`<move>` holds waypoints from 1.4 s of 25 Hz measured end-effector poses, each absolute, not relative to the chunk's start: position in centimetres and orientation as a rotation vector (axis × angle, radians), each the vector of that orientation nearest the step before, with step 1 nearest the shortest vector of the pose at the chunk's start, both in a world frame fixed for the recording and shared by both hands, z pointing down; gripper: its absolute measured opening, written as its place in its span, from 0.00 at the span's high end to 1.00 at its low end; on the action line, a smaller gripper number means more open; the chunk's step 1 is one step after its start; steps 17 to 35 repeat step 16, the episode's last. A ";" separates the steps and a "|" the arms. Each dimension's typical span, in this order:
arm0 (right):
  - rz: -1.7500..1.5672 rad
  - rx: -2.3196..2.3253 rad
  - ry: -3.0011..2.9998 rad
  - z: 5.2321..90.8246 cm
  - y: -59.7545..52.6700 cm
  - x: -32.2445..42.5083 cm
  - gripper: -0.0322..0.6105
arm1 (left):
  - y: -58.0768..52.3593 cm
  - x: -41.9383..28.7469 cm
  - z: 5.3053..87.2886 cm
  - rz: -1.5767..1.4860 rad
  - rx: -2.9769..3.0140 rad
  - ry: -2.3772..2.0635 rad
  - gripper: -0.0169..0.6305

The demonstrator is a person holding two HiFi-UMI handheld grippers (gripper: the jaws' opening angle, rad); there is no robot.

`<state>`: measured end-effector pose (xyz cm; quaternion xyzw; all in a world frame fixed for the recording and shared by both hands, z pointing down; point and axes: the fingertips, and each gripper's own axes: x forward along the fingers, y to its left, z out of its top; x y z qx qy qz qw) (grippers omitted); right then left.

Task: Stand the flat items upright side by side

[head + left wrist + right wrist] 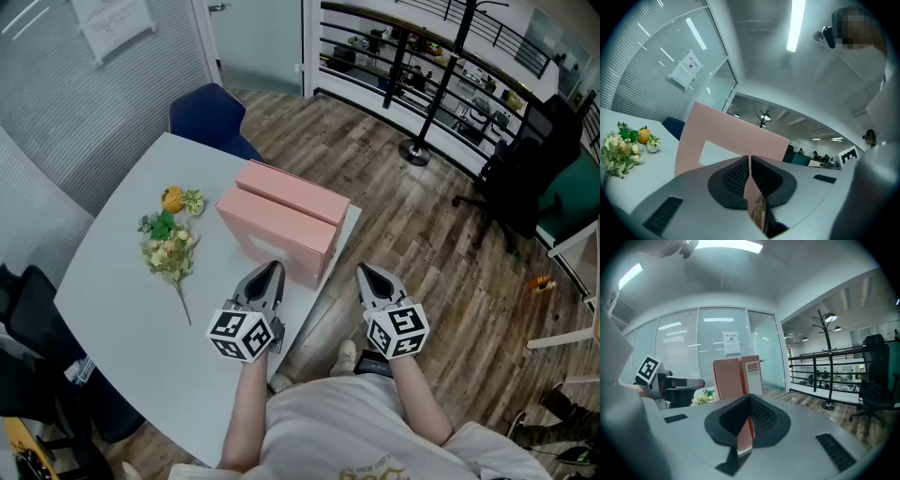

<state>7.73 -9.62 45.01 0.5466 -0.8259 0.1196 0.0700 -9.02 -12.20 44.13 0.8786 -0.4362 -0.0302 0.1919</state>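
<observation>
Head view: two boxes (286, 220) stand side by side on our desk (122, 281), with left tongs (275, 267) and right tongs (364, 270) near them. Left gripper view: tongs pinched together, holding nothing. Right gripper view: likewise. We should back away straight, bumping nothing.

Low in the head view, the left gripper (274, 267) and the right gripper (364, 269) have smooth grey shells that taper to a dark, pointed nose. Behind each sits a white cube printed with black square patterns: the left marker cube (244, 334) and the right marker cube (397, 330). In the gripper views the jaws are lined with black pads (736, 177) of fine criss-cross mesh, and narrow black slots (834, 452) are set in the grey shell. The person wears a white short-sleeved T-shirt (347, 422) with a small print at the frame's bottom edge.
</observation>
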 end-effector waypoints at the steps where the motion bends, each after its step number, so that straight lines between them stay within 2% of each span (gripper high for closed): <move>1: 0.361 1.644 -2.486 45.0 -9.6 7.7 0.92 | -12.2 -9.0 44.2 -0.086 2.465 -1.224 0.94; 35: 0.359 1.636 -2.497 45.5 -9.9 7.3 0.92 | -12.5 -9.1 45.2 -0.079 2.454 -1.212 0.95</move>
